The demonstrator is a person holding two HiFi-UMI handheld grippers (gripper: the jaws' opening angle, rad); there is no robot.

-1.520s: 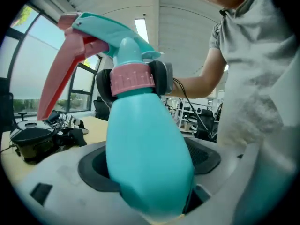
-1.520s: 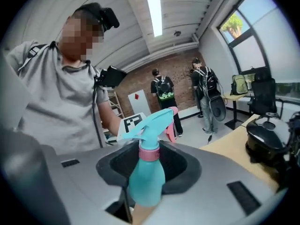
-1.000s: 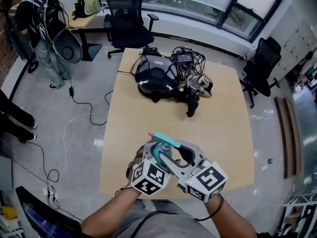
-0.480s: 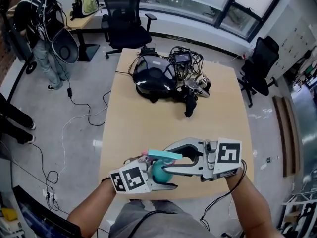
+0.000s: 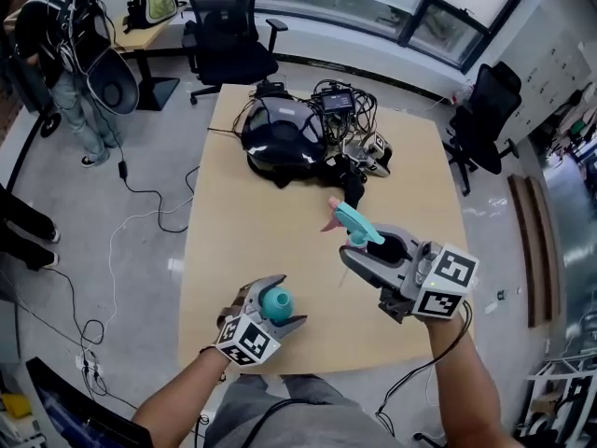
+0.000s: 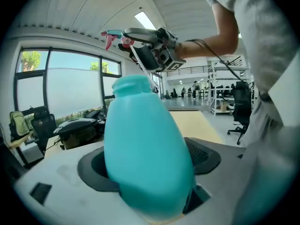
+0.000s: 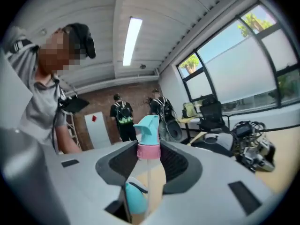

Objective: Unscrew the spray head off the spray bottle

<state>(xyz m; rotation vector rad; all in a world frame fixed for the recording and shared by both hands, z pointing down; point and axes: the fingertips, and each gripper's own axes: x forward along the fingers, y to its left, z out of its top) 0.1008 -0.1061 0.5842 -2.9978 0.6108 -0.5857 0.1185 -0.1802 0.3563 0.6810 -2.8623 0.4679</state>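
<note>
The left claw [image 5: 277, 306] is clamped on the teal spray bottle [image 6: 145, 156], its pads pressing the round body from both sides. The bottle's short neck is bare and open at the top. Claw and bottle sit over the near edge of the table [image 5: 242, 222], left of its middle.

The right claw [image 5: 366, 247] pinches the spray head [image 7: 149, 125]. The pink collar [image 7: 148, 150] is between the pads and a clear dip tube [image 7: 145, 182] hangs free below it. This claw's jaws have just been closing a little, with the spray head between them. The head is held up in the air over the right half of the table, toward the right edge, and its nozzle points to the table's middle. It is well apart from the bottle, higher and farther out.

At the table's far edge lie a black bag [image 5: 278, 138] and, just beside it on the right, a tangle of cables and small devices [image 5: 347, 110]. Black office chairs [image 5: 224, 26] stand on the floor beyond the far edge.
</note>
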